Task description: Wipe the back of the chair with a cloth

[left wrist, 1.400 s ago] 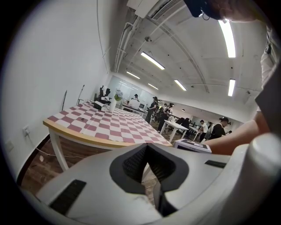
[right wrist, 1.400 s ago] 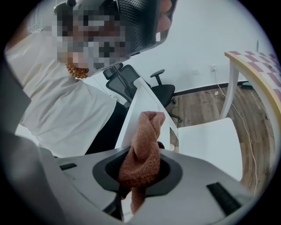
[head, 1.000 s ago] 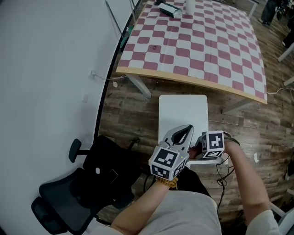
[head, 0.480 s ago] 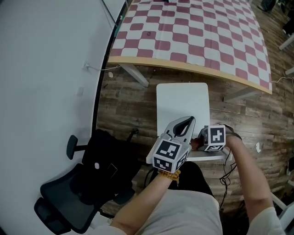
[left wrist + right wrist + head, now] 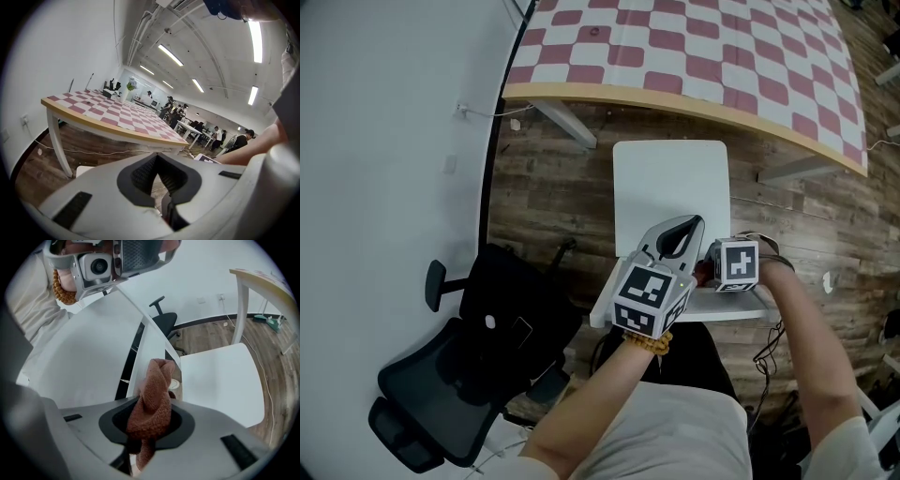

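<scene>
The white chair's seat (image 5: pixel 670 187) lies just ahead of me, its back (image 5: pixel 727 310) nearest my body. My right gripper (image 5: pixel 707 273) is shut on a reddish-brown cloth (image 5: pixel 701 275), which rests against the upper edge of that back. In the right gripper view the cloth (image 5: pixel 157 390) bulges from the right gripper (image 5: pixel 152 420) and touches the white chair back (image 5: pixel 140 345), beside the seat (image 5: pixel 220 380). My left gripper (image 5: pixel 688 223) hovers over the seat's rear, shut and holding nothing. The left gripper view shows the left gripper (image 5: pixel 157 157) with its jaws meeting.
A red-and-white checkered table (image 5: pixel 694 56) stands beyond the chair on white legs. A black office chair (image 5: pixel 478 366) sits to the left by the white wall (image 5: pixel 375 141). Cables (image 5: pixel 769 342) trail on the wooden floor at the right. People stand far off (image 5: pixel 176 115).
The head view has tipped nearer, so the table and chair slid up the frame. Both grippers stay at the chair back, the right one still shut on the cloth.
</scene>
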`<state>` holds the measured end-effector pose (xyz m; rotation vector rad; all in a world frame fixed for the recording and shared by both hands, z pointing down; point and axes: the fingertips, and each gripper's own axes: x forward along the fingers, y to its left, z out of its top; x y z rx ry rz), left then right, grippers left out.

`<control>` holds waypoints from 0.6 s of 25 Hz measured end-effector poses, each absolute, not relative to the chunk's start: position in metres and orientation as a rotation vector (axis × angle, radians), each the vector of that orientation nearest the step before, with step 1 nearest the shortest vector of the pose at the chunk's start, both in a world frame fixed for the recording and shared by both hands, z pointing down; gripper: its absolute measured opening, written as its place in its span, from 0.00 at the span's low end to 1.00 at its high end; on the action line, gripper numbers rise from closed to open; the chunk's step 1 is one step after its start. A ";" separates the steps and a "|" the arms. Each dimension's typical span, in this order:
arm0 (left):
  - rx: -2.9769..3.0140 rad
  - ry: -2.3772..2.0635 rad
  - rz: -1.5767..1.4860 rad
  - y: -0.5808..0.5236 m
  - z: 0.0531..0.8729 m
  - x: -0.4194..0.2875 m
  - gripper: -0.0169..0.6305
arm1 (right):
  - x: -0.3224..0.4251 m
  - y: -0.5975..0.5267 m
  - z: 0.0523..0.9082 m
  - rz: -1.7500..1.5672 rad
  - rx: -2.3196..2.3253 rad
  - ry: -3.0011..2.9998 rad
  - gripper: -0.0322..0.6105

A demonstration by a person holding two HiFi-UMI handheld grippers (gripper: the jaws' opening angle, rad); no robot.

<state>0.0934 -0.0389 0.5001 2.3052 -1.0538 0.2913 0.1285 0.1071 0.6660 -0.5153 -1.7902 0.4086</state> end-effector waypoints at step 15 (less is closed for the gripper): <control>2.273 -1.050 0.294 -0.039 0.520 0.090 0.05 | 0.134 0.108 0.698 0.456 -0.522 -1.767 0.20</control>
